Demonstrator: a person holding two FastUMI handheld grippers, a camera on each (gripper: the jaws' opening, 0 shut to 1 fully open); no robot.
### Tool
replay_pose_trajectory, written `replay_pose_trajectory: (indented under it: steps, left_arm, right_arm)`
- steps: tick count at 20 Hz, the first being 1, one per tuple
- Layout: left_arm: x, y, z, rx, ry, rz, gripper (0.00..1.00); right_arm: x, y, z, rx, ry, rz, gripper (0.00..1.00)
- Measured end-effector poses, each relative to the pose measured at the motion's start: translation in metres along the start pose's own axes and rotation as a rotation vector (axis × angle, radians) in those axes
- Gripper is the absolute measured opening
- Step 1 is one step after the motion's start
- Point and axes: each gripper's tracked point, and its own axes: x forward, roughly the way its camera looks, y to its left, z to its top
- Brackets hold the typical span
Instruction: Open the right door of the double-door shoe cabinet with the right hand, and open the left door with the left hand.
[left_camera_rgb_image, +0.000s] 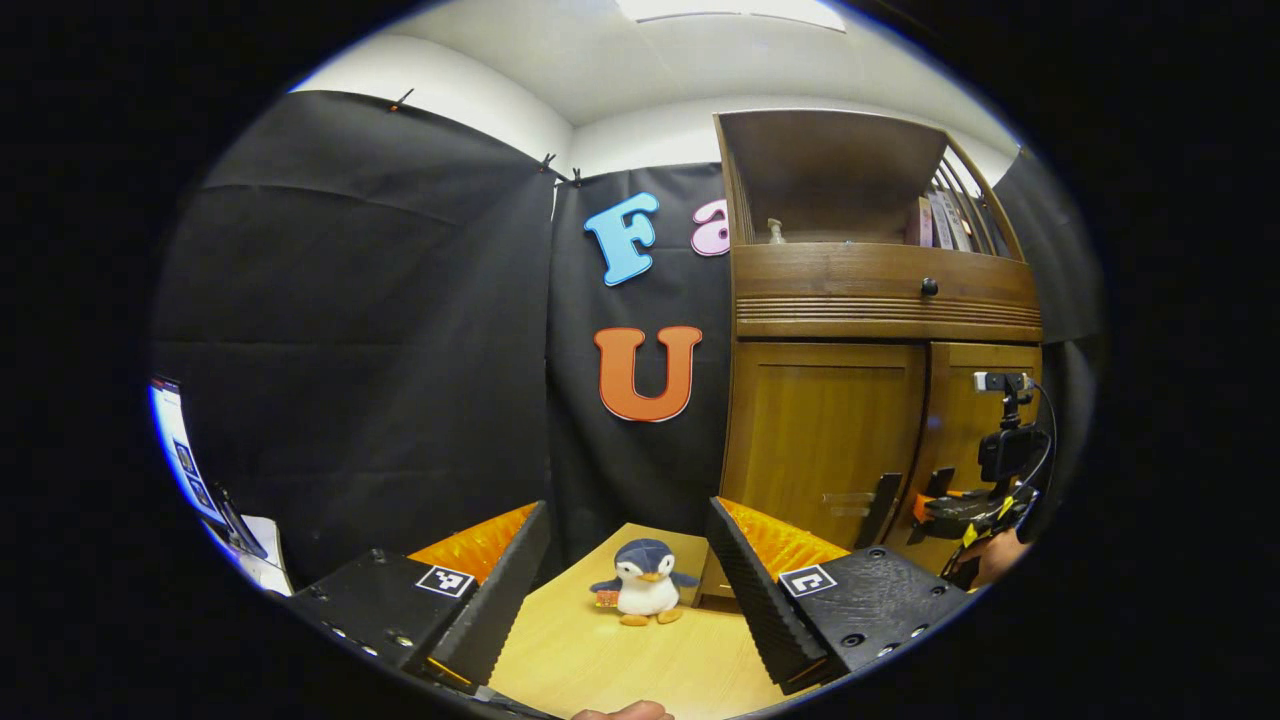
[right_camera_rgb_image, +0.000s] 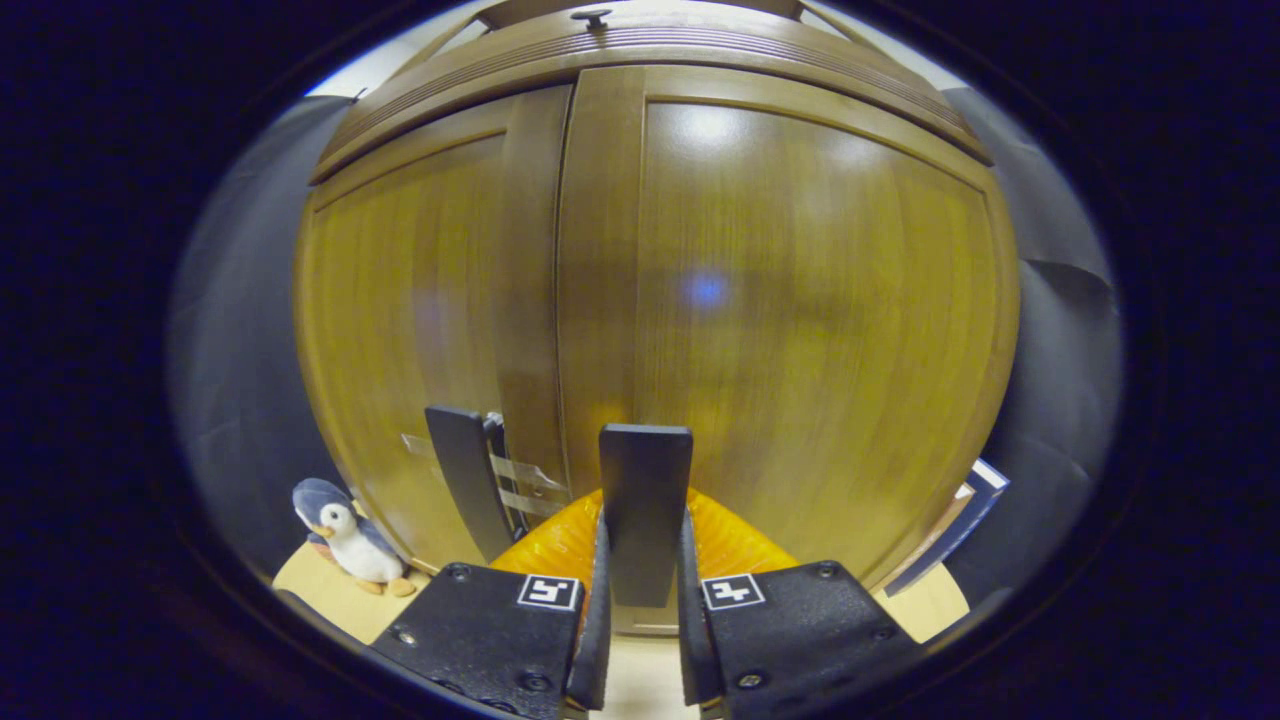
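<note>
The wooden shoe cabinet (left_camera_rgb_image: 830, 430) stands at the right of the left gripper view, both doors looking closed. My left gripper (left_camera_rgb_image: 628, 510) is open with nothing in it, well short of the cabinet and aimed left of it. The left door (right_camera_rgb_image: 420, 300) carries a dark upright handle (right_camera_rgb_image: 468, 480). The right door (right_camera_rgb_image: 800, 300) has its own dark handle (right_camera_rgb_image: 645, 470), and my right gripper (right_camera_rgb_image: 643, 520) is shut on it, a finger pressing each side. From the left gripper view, the right gripper (left_camera_rgb_image: 945, 505) shows at the right door (left_camera_rgb_image: 985, 420), with a hand behind it.
A small plush penguin (left_camera_rgb_image: 645, 585) sits on the light wooden table (left_camera_rgb_image: 620, 660) before the cabinet's left corner. Above the doors are a drawer with a knob (left_camera_rgb_image: 929, 287) and an open shelf holding books (left_camera_rgb_image: 940, 220). A blue-edged book (right_camera_rgb_image: 960, 525) leans right of the cabinet.
</note>
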Motion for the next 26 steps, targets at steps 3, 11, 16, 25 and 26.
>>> replay_pose_trajectory:
  steps: [3,11,16,25,26]
  left_arm:
    - [0.008,-0.012,-0.003,-0.016,0.015,-0.036,0.95]
    - [0.019,-0.065,-0.008,-0.019,0.04,-0.159,0.95]
    - [0.025,-0.09,-0.018,-0.033,0.068,-0.217,0.95]
    - [0.025,-0.13,-0.031,-0.026,0.099,-0.298,0.95]
    - [0.026,-0.136,-0.032,-0.022,0.101,-0.308,1.0]
  right_arm:
    - [-0.01,-0.001,-0.003,0.003,0.005,0.012,0.31]
    - [-0.047,-0.007,-0.015,-0.011,-0.014,0.042,0.31]
    - [-0.069,-0.015,-0.022,-0.041,-0.025,0.051,0.31]
    - [-0.118,-0.04,-0.038,-0.004,-0.004,0.059,0.31]
    - [-0.124,-0.044,-0.04,-0.001,-0.003,0.057,0.31]
